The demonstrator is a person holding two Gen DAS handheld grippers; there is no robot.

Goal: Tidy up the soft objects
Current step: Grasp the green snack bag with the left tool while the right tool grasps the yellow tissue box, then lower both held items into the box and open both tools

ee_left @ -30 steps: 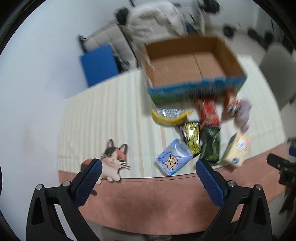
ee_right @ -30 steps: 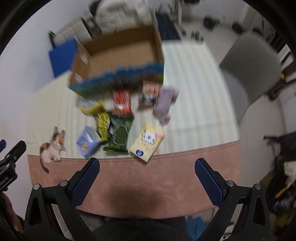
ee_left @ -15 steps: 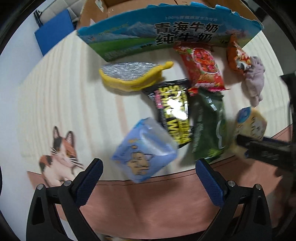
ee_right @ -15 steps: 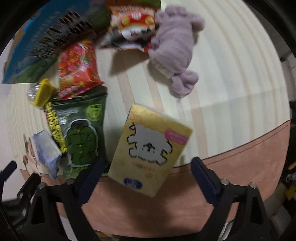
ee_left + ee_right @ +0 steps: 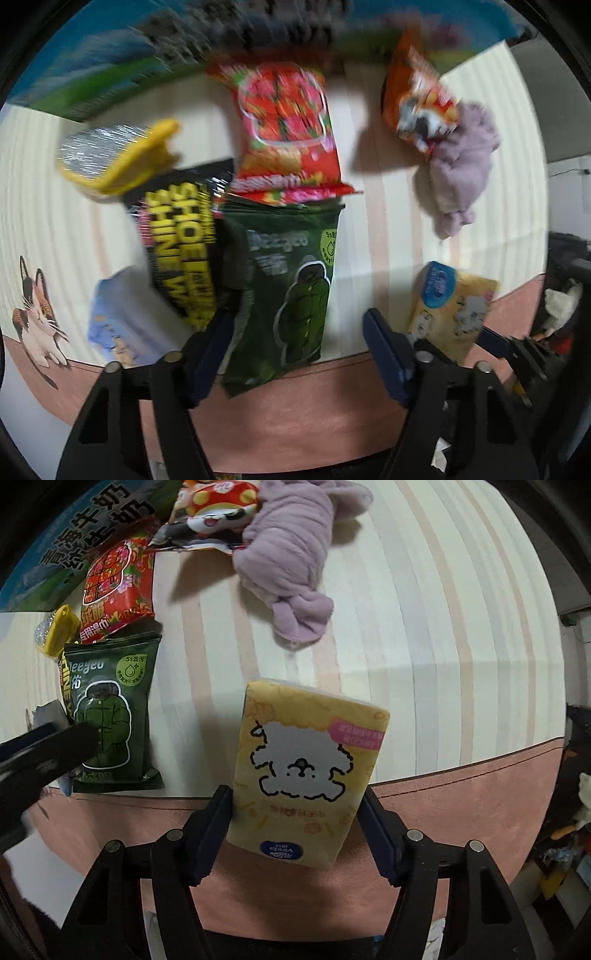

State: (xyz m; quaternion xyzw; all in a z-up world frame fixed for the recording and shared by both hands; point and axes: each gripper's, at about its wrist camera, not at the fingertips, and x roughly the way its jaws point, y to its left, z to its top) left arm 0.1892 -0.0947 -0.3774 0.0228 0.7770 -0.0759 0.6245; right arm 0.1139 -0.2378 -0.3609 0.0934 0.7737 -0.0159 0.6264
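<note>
Yellow tissue pack [image 5: 306, 771] gripped by right claw [image 5: 295, 827] | left claw [image 5: 295, 354] closing, astride green pouch [image 5: 284, 288]

The setting looks like a room in a home. A table carries a cream cloth with pale pink stripes [image 5: 424, 609] and a dusty-pink border printed with a cartoon calico cat [image 5: 37, 321]. Household soft packs lie on it beside a printed cardboard milk carton box [image 5: 110, 74]. Cluttered belongings [image 5: 569, 842] sit at the right edge.
</note>
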